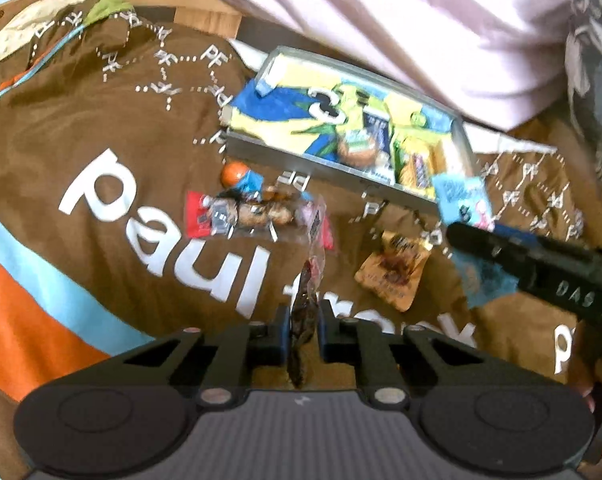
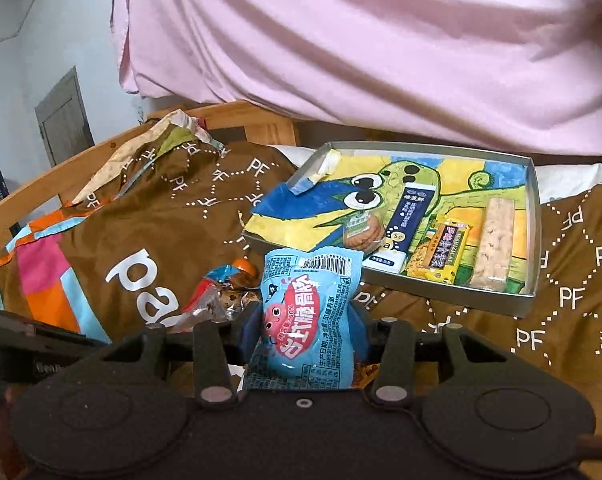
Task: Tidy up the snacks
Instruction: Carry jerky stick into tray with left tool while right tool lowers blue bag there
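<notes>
My left gripper (image 1: 304,330) is shut on a dark snack in a clear wrapper (image 1: 307,292), held above the brown blanket. My right gripper (image 2: 305,328) is shut on a light blue snack packet (image 2: 307,316) with a red label; it also shows in the left wrist view (image 1: 463,196), near the tray's front corner. The shallow grey tray (image 2: 535,240) with a cartoon lining holds several snacks: a round biscuit (image 2: 361,232), a dark blue bar (image 2: 407,220), a yellow bar (image 2: 447,252) and a pale rice bar (image 2: 495,248).
Loose snacks lie on the brown blanket (image 1: 101,128): a pile of clear-wrapped nut snacks (image 1: 257,210) with red packets, and an orange packet (image 1: 393,270). A pink sheet (image 2: 361,48) hangs behind the tray. A wooden bed frame (image 2: 237,116) runs at the back left.
</notes>
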### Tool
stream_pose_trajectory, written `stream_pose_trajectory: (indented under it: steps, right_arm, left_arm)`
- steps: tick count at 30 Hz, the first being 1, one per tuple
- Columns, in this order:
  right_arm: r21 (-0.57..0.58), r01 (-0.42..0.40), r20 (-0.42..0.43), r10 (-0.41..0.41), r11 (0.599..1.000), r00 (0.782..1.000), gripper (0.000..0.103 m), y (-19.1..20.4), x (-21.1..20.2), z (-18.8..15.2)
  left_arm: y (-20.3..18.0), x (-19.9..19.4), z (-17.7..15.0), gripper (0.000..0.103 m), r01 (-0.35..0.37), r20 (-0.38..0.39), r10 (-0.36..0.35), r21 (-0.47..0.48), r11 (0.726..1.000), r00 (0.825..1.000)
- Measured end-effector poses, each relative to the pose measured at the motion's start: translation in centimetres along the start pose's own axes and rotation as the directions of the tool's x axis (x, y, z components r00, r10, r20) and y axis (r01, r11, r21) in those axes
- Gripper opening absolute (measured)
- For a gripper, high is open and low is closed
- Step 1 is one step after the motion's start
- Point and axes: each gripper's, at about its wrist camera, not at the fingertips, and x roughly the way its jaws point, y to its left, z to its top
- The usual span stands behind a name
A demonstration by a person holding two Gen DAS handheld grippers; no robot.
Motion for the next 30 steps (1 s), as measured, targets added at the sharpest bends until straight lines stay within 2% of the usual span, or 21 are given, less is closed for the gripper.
stream_pose_trajectory:
  steps: [7,16,23,30]
  right_arm:
    - [0.016,-0.013,0.068,0.012,1.000,0.998,0.048,-1.1,-0.1,0.0]
    - [0.064,0.050,0.193,-0.062,0.997,0.979,0.048,-4.6,1.5,1.3]
    - [0.142,0.084,0.236,-0.116,0.986,0.965,0.049,-8.2,3.8,2.3]
    - [0.158,0.115,0.226,-0.149,0.981,0.963,0.050,-10.3,7.4,3.3]
  left_arm:
    - [-0.8,-0.7,1.8,0.013,0.053,0.104,-0.051,-0.020,0.998,0.993]
    - [-2.6,0.7,8.5,0.013,0.078,0.242,-0.072,-0.017,0.997,0.968]
    - [-3.9,4.8,13.5,0.013,0.060,0.286,-0.055,-0.011,0.998,0.957]
    - [-4.5,9.9,15.7,0.013,0.024,0.279,-0.024,0.005,1.000,0.960]
